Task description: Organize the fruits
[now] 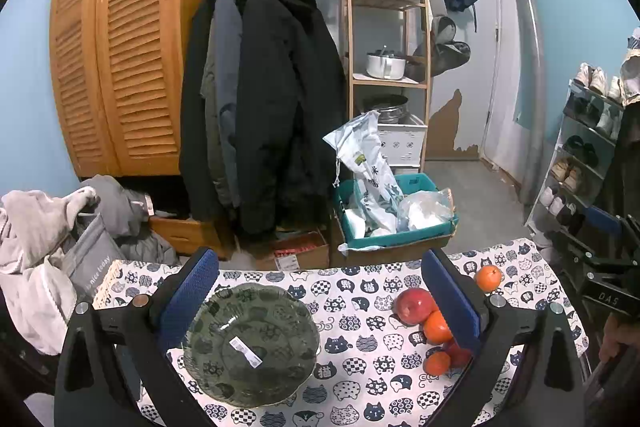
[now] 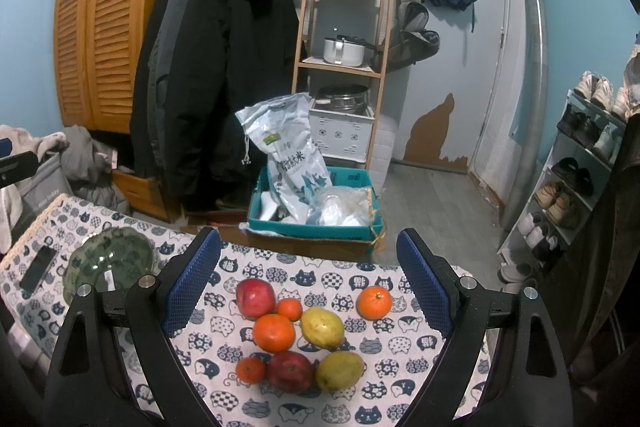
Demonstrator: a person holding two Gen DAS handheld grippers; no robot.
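Over the cat-print counter, my left tongs gape wide with nothing in them, straddling the green glass bowl. From this view only part of the fruit shows: a red apple, and oranges half hidden behind my right-hand finger.

From my right tongs, equally wide and empty, the whole cluster shows: two red apples, two yellow pears, four oranges. The bowl sits well off to the left beside a dark phone.
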